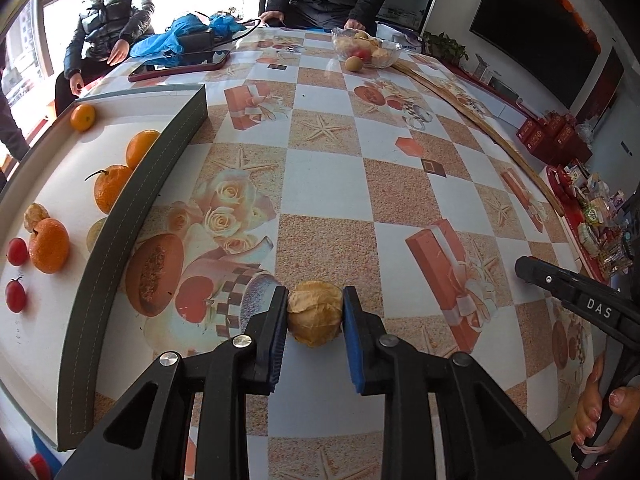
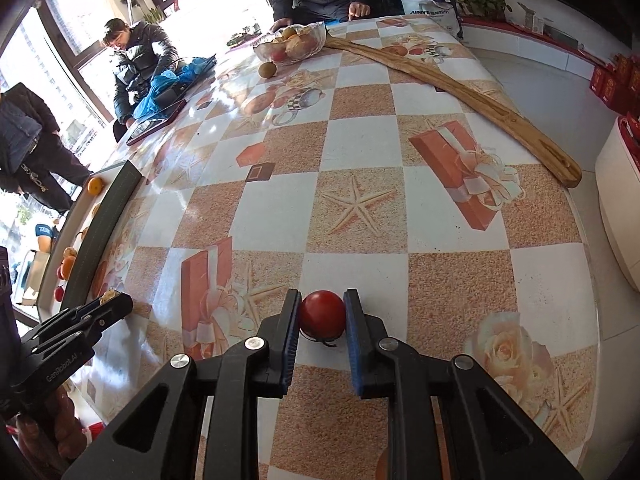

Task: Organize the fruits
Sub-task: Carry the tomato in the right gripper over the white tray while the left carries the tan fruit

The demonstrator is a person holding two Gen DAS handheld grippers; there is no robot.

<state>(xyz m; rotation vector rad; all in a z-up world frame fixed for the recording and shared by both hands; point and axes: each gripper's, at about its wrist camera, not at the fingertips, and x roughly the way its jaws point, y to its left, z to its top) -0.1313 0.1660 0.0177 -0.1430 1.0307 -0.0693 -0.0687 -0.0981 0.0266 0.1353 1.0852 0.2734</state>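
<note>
Gripping a papery-husked yellow-brown fruit (image 1: pixel 315 314), the left gripper (image 1: pixel 315 330) is pressing both blue pads against its sides, with the fruit sitting low over the checkered tablecloth (image 1: pixel 320 184), just right of the tray's dark wall. The right gripper (image 2: pixel 322 330) is clamping a red cherry tomato (image 2: pixel 322 314) between its blue pads, stem end hanging toward the cloth; whether either fruit is touching the tablecloth cannot be told.

Taking the tray (image 1: pixel 132 216) as landmark: it is a white-floored tray with a dark grey stitched rim, lying along the left edge of the table. Inside it, four oranges are lying: one in the far corner (image 1: pixel 83 117), two close together near the right wall (image 1: pixel 141 148) (image 1: pixel 111 187), and one (image 1: pixel 49 245) further in. A second husked fruit (image 1: pixel 35 216) is touching that last orange, and two cherry tomatoes (image 1: pixel 17 251) (image 1: pixel 15 296) are lying beside it, apart from each other. A pale fruit (image 1: pixel 95 232) is showing partly behind the wall.

Well beyond the tray, at the far end of the table, a glass bowl (image 1: pixel 390 56) is holding mixed fruit, with a kiwi (image 1: pixel 353 63) just beside it on the cloth. A long wooden stick (image 2: pixel 460 80) is running from the bowl along the table's right side. A phone (image 1: pixel 180 66) and a blue bag (image 1: pixel 192 34) are lying just past the tray's far end.
</note>
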